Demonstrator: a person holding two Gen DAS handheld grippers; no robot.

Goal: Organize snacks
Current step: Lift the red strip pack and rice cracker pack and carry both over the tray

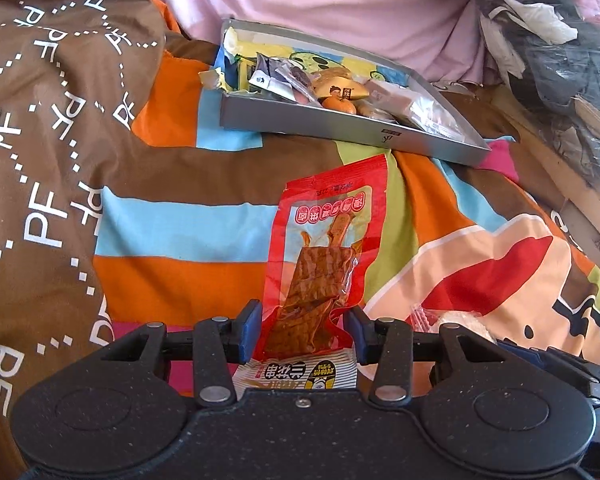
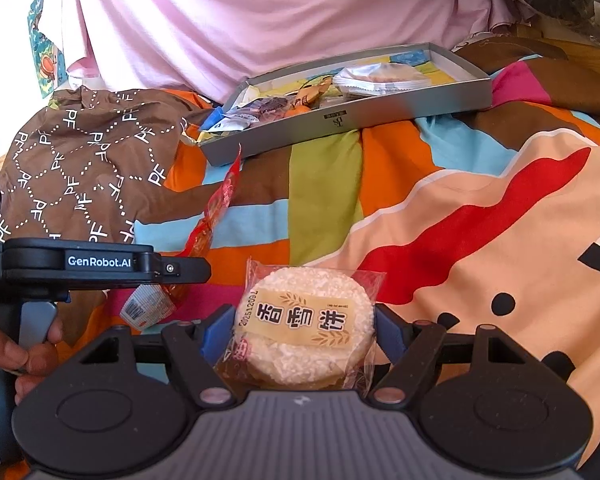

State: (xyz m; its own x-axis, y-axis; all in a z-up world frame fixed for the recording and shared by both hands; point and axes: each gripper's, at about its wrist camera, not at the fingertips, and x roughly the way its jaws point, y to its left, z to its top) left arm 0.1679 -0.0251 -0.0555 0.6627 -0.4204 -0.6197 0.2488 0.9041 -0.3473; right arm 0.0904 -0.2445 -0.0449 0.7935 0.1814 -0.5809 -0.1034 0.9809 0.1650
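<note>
Snacks are mid-sort on a bed covered by a bright patchwork quilt (image 1: 172, 268): a shallow grey box (image 1: 340, 128) already holds a jumble of small wrapped packets (their labels too small to read), while two items are in the grippers, well short of it. The left gripper (image 1: 302, 332) has its blue-padded jaws closed on the lower part of a red tofu-skewer packet (image 1: 324, 248), which sticks up and forward toward the box. The right gripper (image 2: 304, 336) is clamped on both sides of a round rice cracker (image 2: 306, 332) in clear wrap. Judging by the scene, most of the sorting looks done, with these two packets left to deliver. A second striped packet (image 1: 300, 374) beneath the left jaws is largely hidden, so whether it is also gripped cannot be told. A person's hand (image 2: 24, 356) on the left tool's handle is cut off at the frame edge.
</note>
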